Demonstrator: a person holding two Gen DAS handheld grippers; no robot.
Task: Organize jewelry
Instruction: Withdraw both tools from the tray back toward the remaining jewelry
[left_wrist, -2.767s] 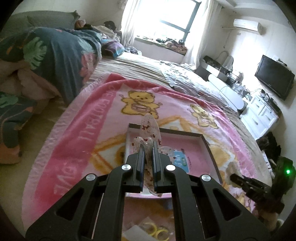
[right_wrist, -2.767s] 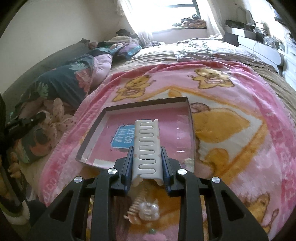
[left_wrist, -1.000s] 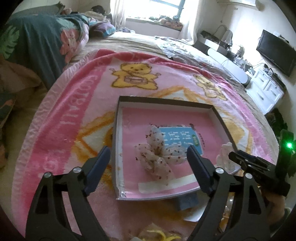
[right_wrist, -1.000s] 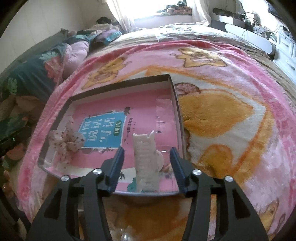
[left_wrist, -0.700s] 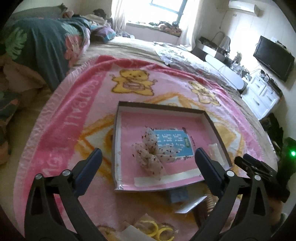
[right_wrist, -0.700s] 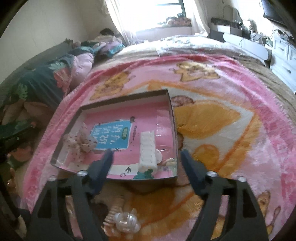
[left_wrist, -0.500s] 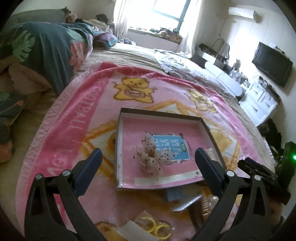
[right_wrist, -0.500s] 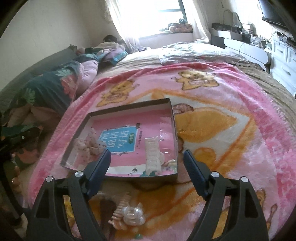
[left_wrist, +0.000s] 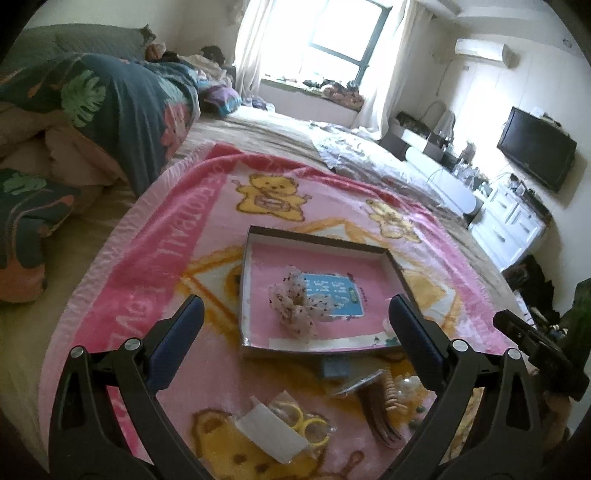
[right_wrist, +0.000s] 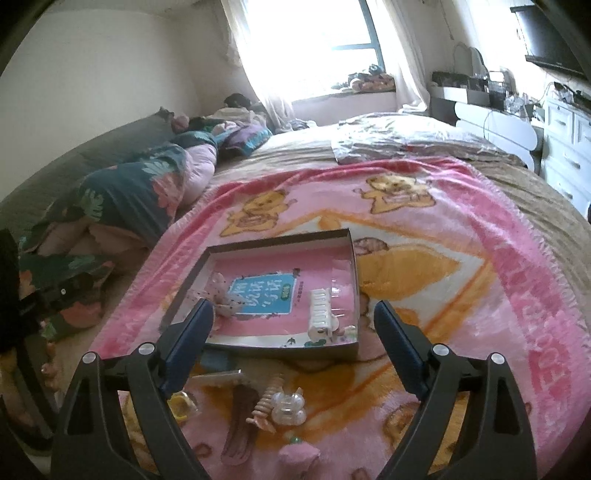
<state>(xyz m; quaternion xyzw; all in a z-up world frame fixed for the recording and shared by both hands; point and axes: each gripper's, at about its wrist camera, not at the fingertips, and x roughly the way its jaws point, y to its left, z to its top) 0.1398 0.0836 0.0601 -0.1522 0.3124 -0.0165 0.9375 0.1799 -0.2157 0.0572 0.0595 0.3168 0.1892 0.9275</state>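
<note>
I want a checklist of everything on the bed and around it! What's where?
Surface: pink bear blanket spread over the bed.
Job's things: shallow box holding a spotted bow and a white hair claw.
Clutter: clear claw clip, brown comb and yellow rings in a bag lie on the blanket before the box.
Grippers: left gripper open, empty; right gripper open, empty.
Cables: nothing seen on the bed.
Surroundings: window, TV, white drawers, leafy quilt.

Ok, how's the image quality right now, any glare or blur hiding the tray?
Left wrist view: window blown out, fisheye bends the edges, tray and bow readable. Right wrist view: window glare hazes the room, tray and white clip soft but visible.
</note>
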